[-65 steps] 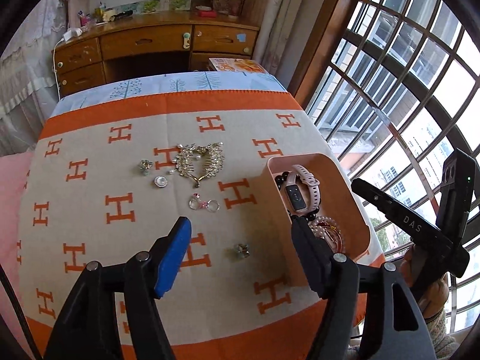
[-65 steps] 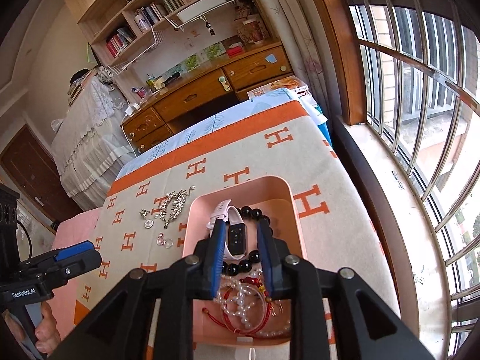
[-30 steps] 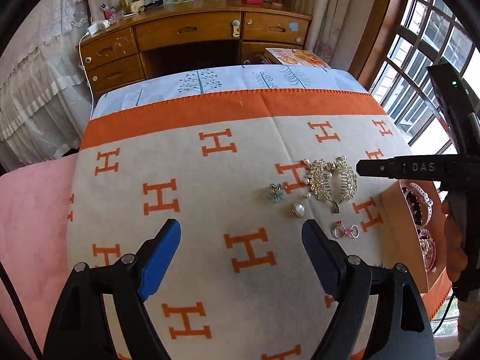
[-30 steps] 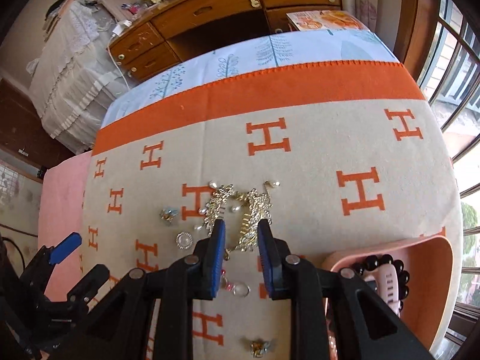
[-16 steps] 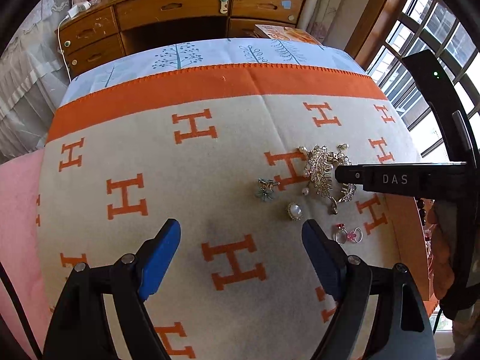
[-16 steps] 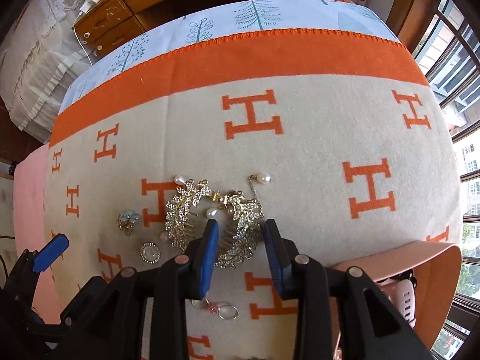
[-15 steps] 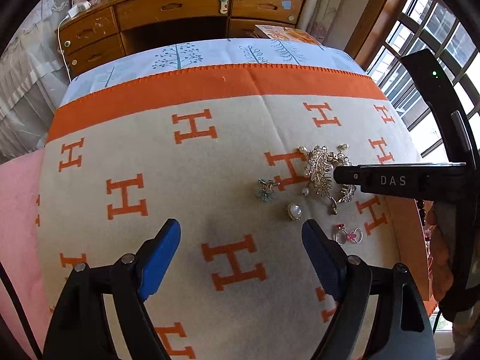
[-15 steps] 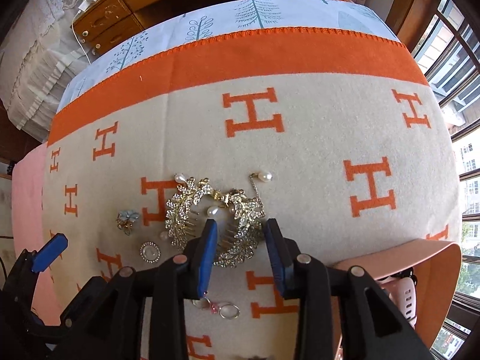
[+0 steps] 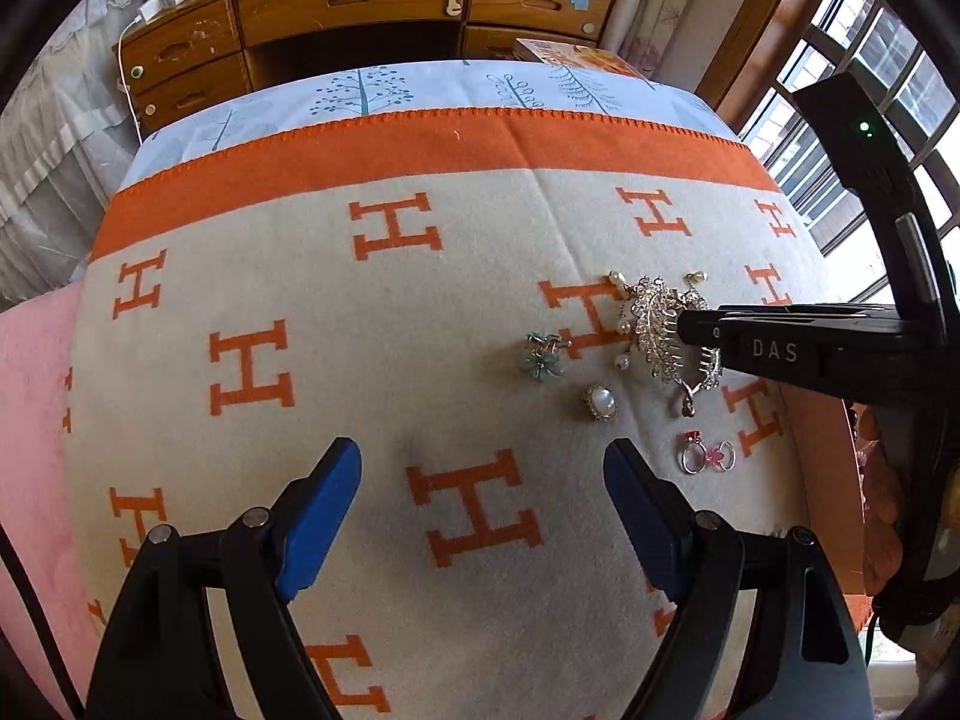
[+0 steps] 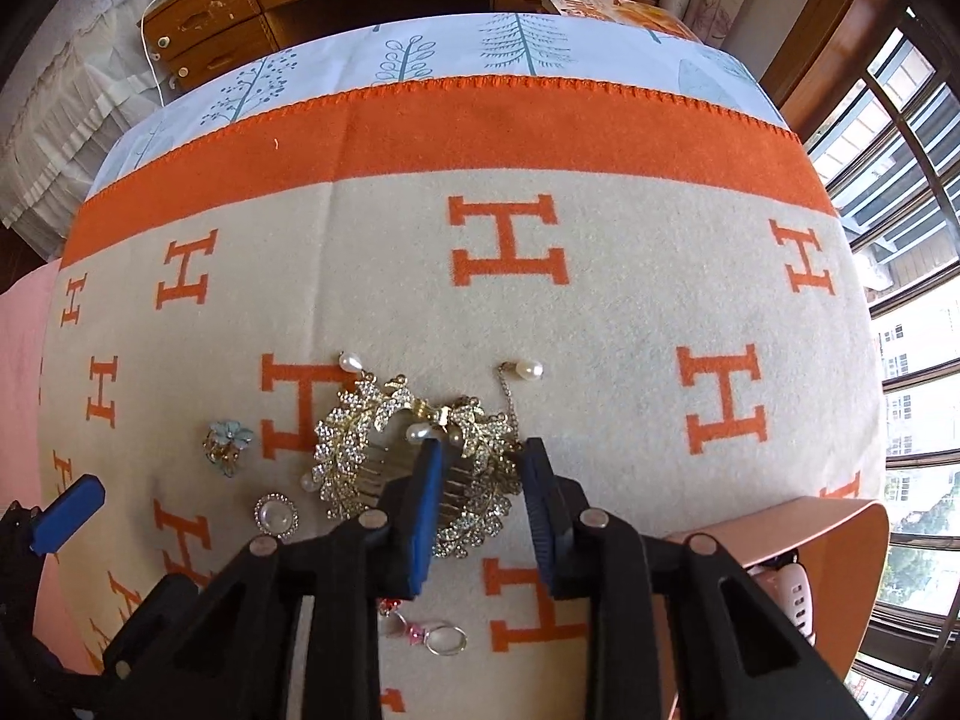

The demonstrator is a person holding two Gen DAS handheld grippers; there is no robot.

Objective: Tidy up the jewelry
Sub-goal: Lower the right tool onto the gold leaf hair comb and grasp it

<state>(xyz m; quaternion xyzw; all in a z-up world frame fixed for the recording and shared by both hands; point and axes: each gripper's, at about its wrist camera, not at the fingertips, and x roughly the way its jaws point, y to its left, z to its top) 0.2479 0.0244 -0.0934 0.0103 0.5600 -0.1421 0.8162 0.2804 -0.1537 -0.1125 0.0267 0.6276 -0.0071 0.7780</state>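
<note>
A gold leaf-shaped hair comb [image 10: 354,450] with pearl drops lies on the H-patterned blanket [image 10: 600,312]. My right gripper [image 10: 480,456] points down over it, its jaws closing around the comb's right leaf, with a gap still showing at the pads. The left wrist view shows that gripper's tip [image 9: 690,327] on the comb [image 9: 654,324]. My left gripper [image 9: 480,456] hovers open over bare blanket, nothing between its fingers. Close to the comb lie a blue flower brooch [image 9: 540,360], a round pearl piece [image 9: 600,402] and pink-stoned rings [image 9: 705,456].
A pink tray [image 10: 840,516] stands at the blanket's right edge, holding a pale watch [image 10: 792,594]. Behind the blanket are a tree-printed sheet [image 10: 480,42] and a wooden desk with drawers [image 9: 360,6]. A barred window [image 10: 912,240] lies to the right.
My right gripper left the tray, came over the comb and sank onto it; its jaws widened, then narrowed. The left gripper swung left and dropped closer to the blanket.
</note>
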